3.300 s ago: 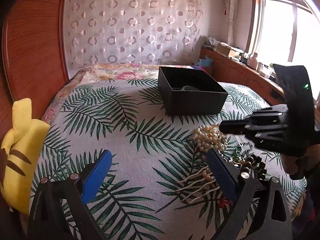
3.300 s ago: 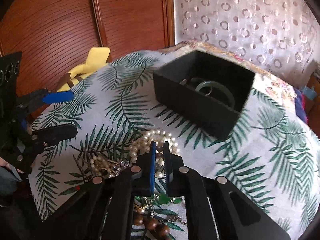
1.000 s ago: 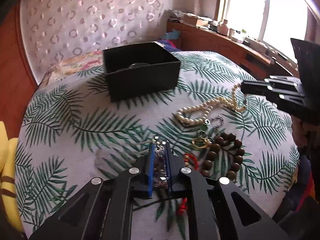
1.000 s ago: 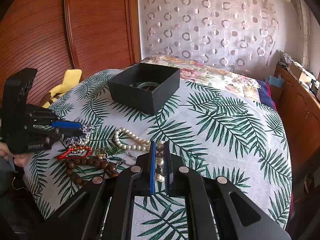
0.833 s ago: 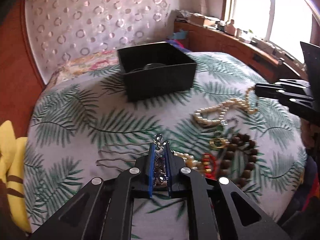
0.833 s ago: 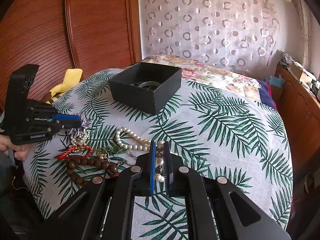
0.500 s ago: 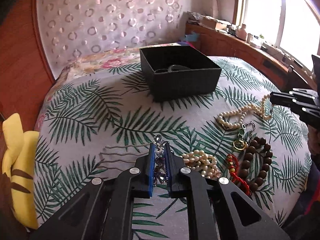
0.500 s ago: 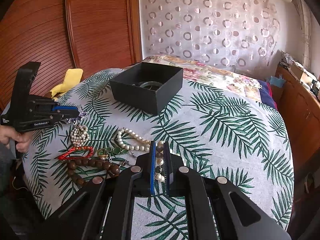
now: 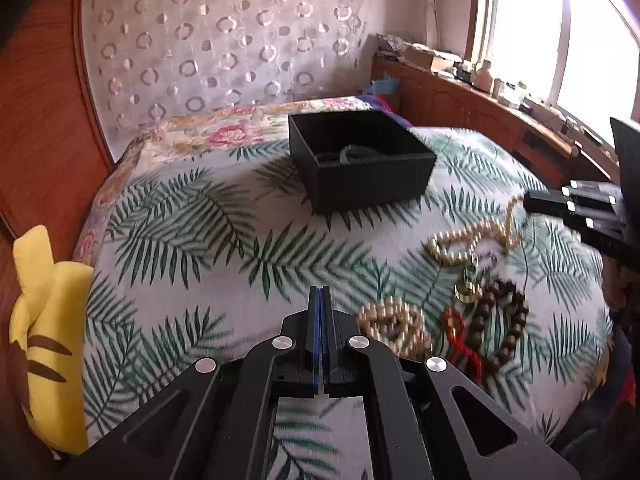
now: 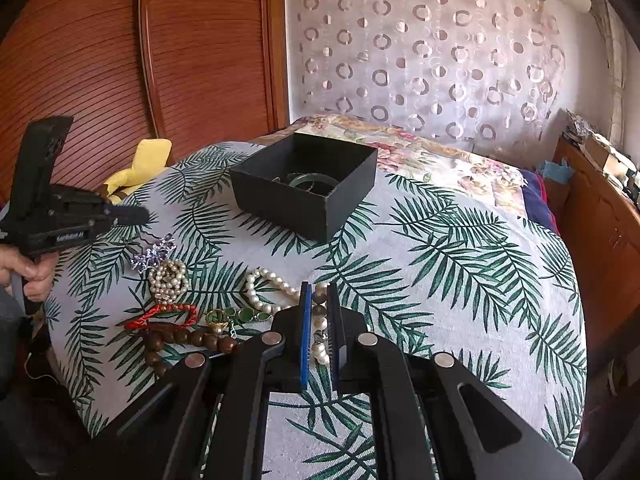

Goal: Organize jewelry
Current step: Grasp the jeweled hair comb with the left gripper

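A black open box [image 9: 360, 160] [image 10: 308, 184] holding a green bangle [image 10: 310, 179] sits on the palm-print cloth. My right gripper [image 10: 319, 304] is shut on the long pearl necklace [image 10: 264, 284], whose far end trails on the cloth. My left gripper [image 9: 320, 296] is shut with nothing between its pads; in the right wrist view it [image 10: 136, 212] hovers above the silver-purple hair comb [image 10: 154, 254], which lies on the cloth beside the coiled pearl bracelet [image 10: 168, 278].
A red cord bracelet [image 10: 160, 316], a green-and-gold piece [image 10: 230, 316] and a brown wooden bead bracelet [image 10: 188, 340] lie near the front edge. A yellow plush toy [image 9: 44, 312] lies at the left. A wooden wardrobe and a curtain stand behind.
The silver-purple comb has left my left gripper and now lies on the cloth; that gripper has lifted and closed empty. My right gripper still holds the pearl necklace.
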A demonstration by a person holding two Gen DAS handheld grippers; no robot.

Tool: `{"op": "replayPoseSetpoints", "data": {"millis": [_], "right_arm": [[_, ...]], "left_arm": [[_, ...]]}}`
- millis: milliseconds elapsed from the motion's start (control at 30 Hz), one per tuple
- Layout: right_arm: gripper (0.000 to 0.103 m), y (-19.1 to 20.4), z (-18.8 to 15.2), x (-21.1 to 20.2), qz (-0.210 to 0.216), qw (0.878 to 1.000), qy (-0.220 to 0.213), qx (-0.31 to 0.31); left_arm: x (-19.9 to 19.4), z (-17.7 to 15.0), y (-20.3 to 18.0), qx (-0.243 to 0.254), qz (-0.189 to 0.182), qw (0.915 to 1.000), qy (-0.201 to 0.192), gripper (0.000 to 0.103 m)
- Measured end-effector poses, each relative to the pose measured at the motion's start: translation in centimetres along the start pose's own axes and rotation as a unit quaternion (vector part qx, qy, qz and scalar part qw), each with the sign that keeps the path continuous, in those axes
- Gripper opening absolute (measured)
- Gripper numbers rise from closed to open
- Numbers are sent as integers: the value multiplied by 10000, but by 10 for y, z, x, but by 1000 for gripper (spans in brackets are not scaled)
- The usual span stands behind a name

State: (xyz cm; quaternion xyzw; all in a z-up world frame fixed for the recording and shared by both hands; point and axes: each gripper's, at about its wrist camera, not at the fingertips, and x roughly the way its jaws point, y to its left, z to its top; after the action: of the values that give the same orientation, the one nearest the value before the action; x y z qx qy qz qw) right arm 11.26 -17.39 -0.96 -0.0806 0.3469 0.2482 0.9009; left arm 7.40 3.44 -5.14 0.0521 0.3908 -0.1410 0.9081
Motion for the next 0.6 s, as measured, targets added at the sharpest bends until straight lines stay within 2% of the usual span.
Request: {"op": "replayPoseSetpoints", "data": {"millis": [33,100,133,167,233,300,367,600], "right_arm": [[8,0,0,0,8,10000,0,1],[8,1,0,1,20,10000,7,0],[8,1,0,1,23,10000,12,-3],[8,1,-1,1,29,10000,14,-5],[8,2,-1,1,36,10000,22,-2],[8,2,-1,2,42,10000,24,4],[8,3,-1,3,49,10000,28,7],[8,6,-1,4,61,10000,33,-9]], "left_arm": [[-2,-5,0,45,21,10000,15,0],[-6,-14,0,102,69,9999,56,7],[-9,-18,1,141,136,9998,49,20],[-13,-22,1,189,204,9996,19,36],[-20,-28,1,314,288,9991,-44,51],[-21,-30,0,439,385,9983,-54,53],[-18,-30,-1,561,455,9974,-4,68],[10,-29,-6,851,500,9947,303,72]]}}
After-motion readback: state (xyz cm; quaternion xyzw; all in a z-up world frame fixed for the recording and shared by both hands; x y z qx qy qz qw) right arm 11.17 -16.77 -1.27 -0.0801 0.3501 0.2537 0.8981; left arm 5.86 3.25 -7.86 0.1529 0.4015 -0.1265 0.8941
